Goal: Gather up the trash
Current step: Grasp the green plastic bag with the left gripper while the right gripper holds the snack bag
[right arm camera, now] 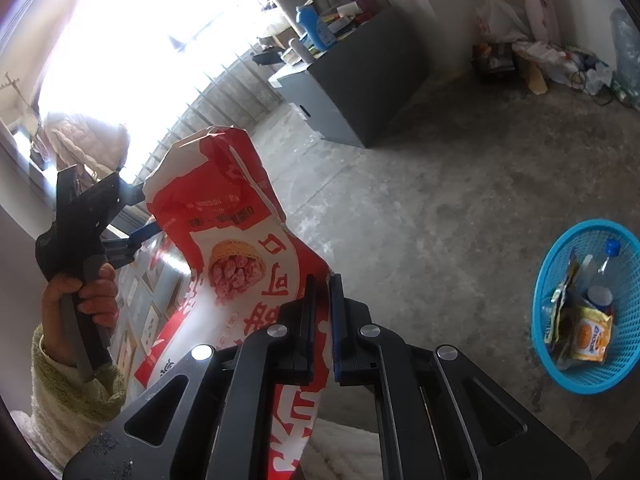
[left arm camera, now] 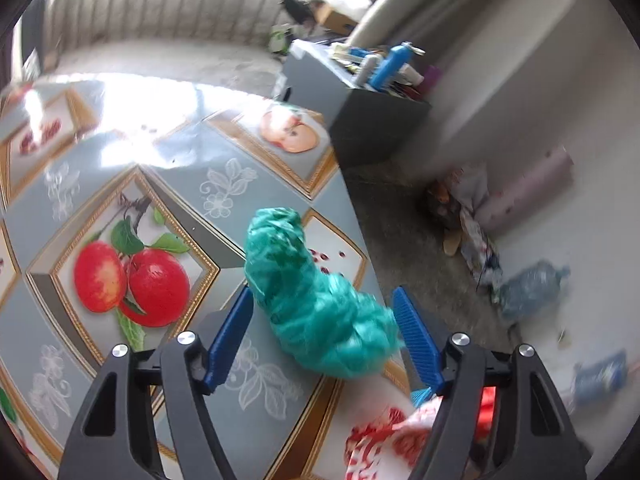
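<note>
Right hand-held gripper [right arm camera: 323, 294] clamping red snack bag [right arm camera: 240, 240]

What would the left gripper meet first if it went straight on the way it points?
Probably the crumpled teal plastic bag lying between the open left gripper fingers, on the fruit-patterned tablecloth; depth is unclear.

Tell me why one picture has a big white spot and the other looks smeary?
Right wrist view: daylight through the window washes that corner out to pure white. Left wrist view: glare whitens the tablecloth, and the green plastic bag and the bottle on the floor are motion-blurred; both views bend at the edges, being fisheye.
</note>
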{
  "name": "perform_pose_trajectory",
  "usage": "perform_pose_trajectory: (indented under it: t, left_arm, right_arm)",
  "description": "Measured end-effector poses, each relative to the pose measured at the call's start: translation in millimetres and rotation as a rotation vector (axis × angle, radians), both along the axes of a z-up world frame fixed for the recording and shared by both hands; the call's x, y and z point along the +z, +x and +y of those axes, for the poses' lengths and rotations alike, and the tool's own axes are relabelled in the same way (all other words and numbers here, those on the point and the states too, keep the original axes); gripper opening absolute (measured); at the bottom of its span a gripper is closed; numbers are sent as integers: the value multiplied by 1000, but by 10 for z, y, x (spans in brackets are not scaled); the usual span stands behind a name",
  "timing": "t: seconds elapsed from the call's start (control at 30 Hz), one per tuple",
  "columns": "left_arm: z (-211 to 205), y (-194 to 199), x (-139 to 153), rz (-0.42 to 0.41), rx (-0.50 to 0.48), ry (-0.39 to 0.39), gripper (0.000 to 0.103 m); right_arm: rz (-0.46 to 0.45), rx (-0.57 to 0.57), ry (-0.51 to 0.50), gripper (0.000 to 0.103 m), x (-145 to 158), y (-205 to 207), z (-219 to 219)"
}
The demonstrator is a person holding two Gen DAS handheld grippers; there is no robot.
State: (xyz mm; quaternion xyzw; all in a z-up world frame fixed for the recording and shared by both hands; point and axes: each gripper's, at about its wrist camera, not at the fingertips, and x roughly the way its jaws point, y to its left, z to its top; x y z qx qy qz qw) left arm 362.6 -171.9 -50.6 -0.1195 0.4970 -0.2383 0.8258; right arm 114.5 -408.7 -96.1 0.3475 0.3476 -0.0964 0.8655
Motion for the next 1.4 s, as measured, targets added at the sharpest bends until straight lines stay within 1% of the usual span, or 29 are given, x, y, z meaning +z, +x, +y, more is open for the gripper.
perform_pose_trajectory:
  t: [0.03,0.1,0.13,0.17,0.2,0.37,0.5,0.7,0.77,0.87,1.0,1.1,1.2,1.3,1.4]
  left_arm:
    - [-9,60,-38,25,13,-5,70]
    - [-54,167,-125,75,17,23,69]
    - [-44,162,-148,88,11,14,67]
    - [-33,161,-155,88,3,3,61]
    - [-18,147,-151,78,-9,13,58]
    - [165,-38,-122,36,-77,41,55]
    - [426,-390,-121,0,-151,83,55]
    - [833,-1061,-101,-39,-263,152,55]
    - [966,-1275,-106,-39,-268,154,55]
    - [1169,-1517,-111,-39,-248,143,55]
    - [1314,-1645,-73,-43,-218,105,55]
    - [1326,-1707,89,-88,-223,58,55]
    - [1225,-1773,231,-127,-260,15,55]
    - [1020,-1838,216,-146,-311,37,55]
    - [818,-1854,64,-141,-345,112,55]
  right_arm:
    - [3,0,0,5,-1,4,3]
    - [6,-1,0,5,2,7,5]
    - [8,-1,0,5,6,6,6]
    - [9,0,-2,5,17,4,10]
    - [9,2,-5,5,29,2,15]
    - [24,17,-6,5,27,-15,37]
    - [30,34,-14,4,50,-88,111]
    - [32,75,-32,3,117,-241,276]
    - [32,94,-41,2,142,-299,339]
    - [47,119,-54,2,145,-382,441]
    - [62,145,-23,1,111,-476,575]
    - [69,179,-11,1,94,-498,730]
    - [76,213,-13,1,79,-491,886]
    - [77,214,-7,2,64,-488,941]
    - [79,218,-1,8,81,-510,947]
